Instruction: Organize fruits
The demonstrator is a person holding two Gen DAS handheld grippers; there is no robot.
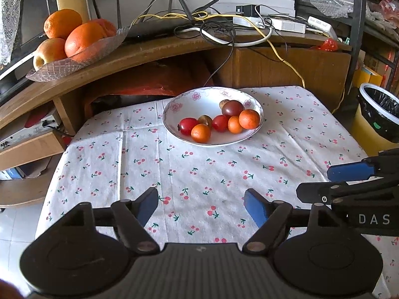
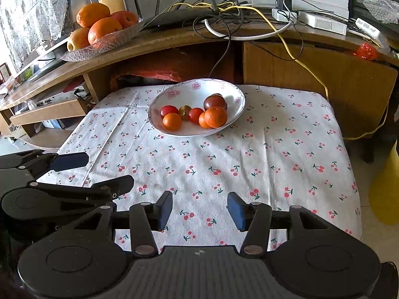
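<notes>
The left gripper point(image 1: 201, 205) and right gripper point(image 2: 199, 209) are seen spread and empty low in frame above a cherry-print tablecloth point(image 1: 199, 174). A lined bin point(image 1: 379, 114) is shown at right only in the left view. Beyond both tools, mid-frame, small fruits are held in a floral bowl point(image 2: 197, 87); oranges point(image 1: 84, 39) are seen upper left.

Occlusions, both wrist views:
- Small brown fruit point(image 1: 224, 104) mostly hidden behind dark purple fruit point(image 1: 232, 109) in plate point(image 1: 179, 99); kind unresolved.
- In right view, small orange fruit point(image 2: 202, 120) half covered by larger orange one point(image 2: 216, 116).
- Right tool point(image 1: 349, 175) cut off by left view's right edge; left tool point(image 2: 82, 172) cut by right view's left edge.
- Trash bin point(image 1: 379, 114) clipped at right edge.
- Glass dish point(image 1: 74, 59): rear fruit partly hidden behind front oranges point(image 1: 84, 38).
- Tabletop point(image 2: 249, 164) near edge hidden under tool bodies.
</notes>
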